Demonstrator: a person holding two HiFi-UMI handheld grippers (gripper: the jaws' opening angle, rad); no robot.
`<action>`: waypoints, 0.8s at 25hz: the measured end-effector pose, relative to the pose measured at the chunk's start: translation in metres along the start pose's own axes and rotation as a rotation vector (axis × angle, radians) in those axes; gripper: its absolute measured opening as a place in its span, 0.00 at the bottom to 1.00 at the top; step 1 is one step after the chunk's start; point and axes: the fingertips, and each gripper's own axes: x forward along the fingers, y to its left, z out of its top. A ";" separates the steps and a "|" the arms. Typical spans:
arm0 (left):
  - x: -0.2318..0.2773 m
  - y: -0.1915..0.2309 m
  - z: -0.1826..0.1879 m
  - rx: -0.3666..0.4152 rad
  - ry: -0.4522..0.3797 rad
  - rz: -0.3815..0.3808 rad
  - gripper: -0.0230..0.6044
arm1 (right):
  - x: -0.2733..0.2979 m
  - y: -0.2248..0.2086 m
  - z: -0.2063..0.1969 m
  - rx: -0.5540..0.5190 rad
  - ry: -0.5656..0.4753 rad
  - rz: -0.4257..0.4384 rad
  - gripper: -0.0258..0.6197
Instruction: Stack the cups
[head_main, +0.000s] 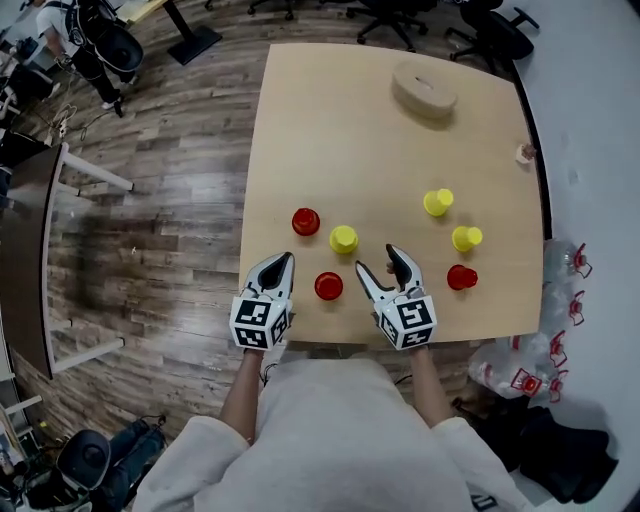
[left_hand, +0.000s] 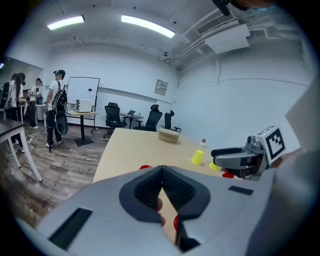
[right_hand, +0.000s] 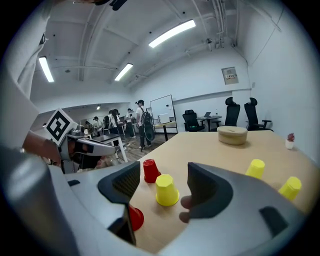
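Logged left gripper (head_main: 283, 262) closed, empty, beside red cup (head_main: 328, 286); right gripper (head_main: 381, 262) jaws apart, empty, near yellow cup (head_main: 343, 239).

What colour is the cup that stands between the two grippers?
The cup is red; the head view shows it best.

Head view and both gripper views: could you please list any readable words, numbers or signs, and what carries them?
Nothing is legible.
Wall sign: too small to read.
Marker cubes: black-and-white squares, no words.
Plastic bags: red print, too blurred to read.
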 end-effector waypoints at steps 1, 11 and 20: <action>0.002 0.004 0.000 -0.004 0.002 -0.004 0.06 | 0.007 0.001 -0.003 0.000 0.011 0.002 0.48; 0.004 0.029 0.003 -0.028 0.004 0.014 0.06 | 0.087 -0.001 -0.070 -0.020 0.239 0.046 0.49; -0.003 0.040 -0.001 -0.054 0.006 0.052 0.06 | 0.107 0.000 -0.088 -0.024 0.298 0.066 0.39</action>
